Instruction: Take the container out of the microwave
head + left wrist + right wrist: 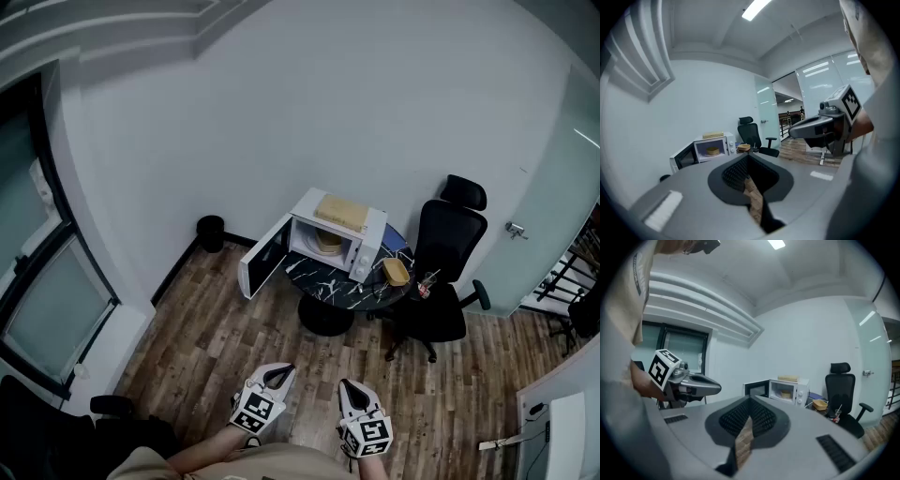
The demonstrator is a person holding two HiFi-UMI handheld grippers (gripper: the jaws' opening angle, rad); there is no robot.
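The white microwave (367, 246) stands on a round black marble table (323, 283) across the room, its door (262, 266) swung open to the left. A tan container (328, 241) sits inside the cavity; it also shows in the left gripper view (712, 151) and the right gripper view (786, 394). My left gripper (278, 377) and right gripper (350, 389) are held close to my body, far from the microwave. Both are shut with nothing between their jaws. The two point toward the table side by side.
A flat tan box (339, 210) lies on top of the microwave. A second tan container (396, 272) rests on the table to its right. A black office chair (448, 272) stands right of the table, and a black bin (211, 232) by the wall. Wooden floor lies between me and the table.
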